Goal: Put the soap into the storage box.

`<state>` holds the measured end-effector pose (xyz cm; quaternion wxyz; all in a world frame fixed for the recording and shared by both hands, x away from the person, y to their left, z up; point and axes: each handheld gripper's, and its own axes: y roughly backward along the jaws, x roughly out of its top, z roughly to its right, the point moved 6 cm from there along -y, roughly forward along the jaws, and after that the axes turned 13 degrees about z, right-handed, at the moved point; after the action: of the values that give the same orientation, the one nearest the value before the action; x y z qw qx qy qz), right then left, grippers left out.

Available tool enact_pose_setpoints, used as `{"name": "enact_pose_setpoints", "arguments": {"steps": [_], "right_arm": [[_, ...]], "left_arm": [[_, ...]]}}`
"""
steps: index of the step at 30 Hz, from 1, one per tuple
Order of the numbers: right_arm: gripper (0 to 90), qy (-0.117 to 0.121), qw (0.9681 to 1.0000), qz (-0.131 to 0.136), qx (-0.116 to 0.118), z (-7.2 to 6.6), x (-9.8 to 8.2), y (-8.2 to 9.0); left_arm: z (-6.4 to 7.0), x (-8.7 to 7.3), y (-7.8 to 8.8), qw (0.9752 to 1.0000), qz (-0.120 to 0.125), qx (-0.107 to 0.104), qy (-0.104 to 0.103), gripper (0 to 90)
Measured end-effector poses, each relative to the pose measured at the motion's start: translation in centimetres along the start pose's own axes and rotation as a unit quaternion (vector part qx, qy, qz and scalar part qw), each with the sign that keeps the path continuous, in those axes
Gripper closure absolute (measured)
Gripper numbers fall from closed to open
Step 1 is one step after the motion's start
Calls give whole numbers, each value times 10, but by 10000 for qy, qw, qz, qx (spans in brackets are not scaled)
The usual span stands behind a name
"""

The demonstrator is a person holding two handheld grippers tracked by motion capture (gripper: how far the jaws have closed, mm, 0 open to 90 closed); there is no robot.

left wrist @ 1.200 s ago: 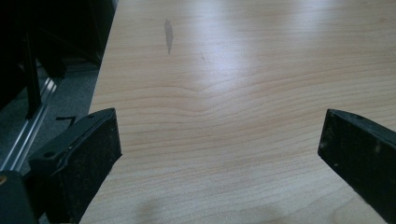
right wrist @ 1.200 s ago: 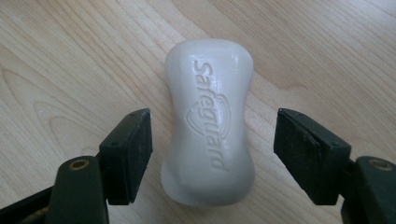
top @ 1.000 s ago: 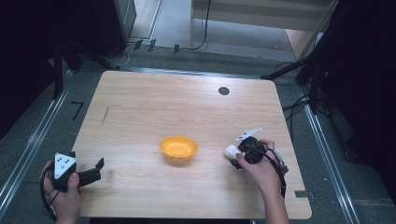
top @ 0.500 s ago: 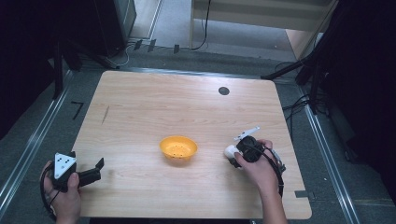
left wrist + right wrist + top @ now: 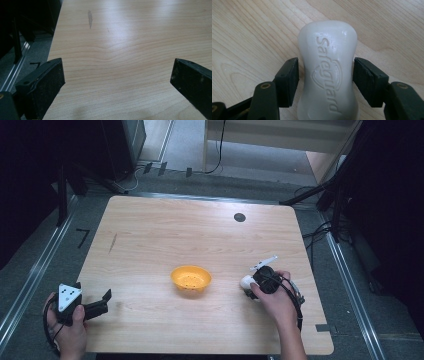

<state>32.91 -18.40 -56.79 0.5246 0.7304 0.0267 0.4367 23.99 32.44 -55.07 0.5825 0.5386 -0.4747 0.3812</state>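
Wooden table (image 5: 200, 235), light grain, rounded corners, a small dark round spot (image 5: 239, 217) near the far edge and a faint dark smear (image 5: 113, 242) on its left part.

Orange bowl (image 5: 191, 278) sits upright near the middle of the table, a bit toward the person's side, with small holes in its bottom. Nothing touches it.

Left gripper (image 5: 102, 301) rests at the near left corner of the table, held in the left hand (image 5: 70, 330), well apart from the bowl. In the left gripper view its jaws stand wide open with bare wood between them, holding nothing.

Right gripper (image 5: 250, 285) is to the right of the bowl, near it but not touching, held in the right hand (image 5: 275, 302) and pointing toward the bowl.

Bar of white soap (image 5: 328, 72) lies on the wood between the right jaws, seen in the high view as a white lump (image 5: 246, 282) at the gripper's tip. Its narrow waist sits between the two pads. The jaws have just been closing in on it. The pad on the picture's right looks to touch the soap; on the left, a thin gap or shadow, can't tell if it presses. Not clearly a firm grip yet.
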Motion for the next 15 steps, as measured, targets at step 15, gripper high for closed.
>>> {"name": "enact_pose_setpoints", "arguments": {"steps": [15], "right_arm": [[488,101,9998,1,-146,1,-2,1]], "left_arm": [[0,0,0,10000,6,5,12,0]]}}
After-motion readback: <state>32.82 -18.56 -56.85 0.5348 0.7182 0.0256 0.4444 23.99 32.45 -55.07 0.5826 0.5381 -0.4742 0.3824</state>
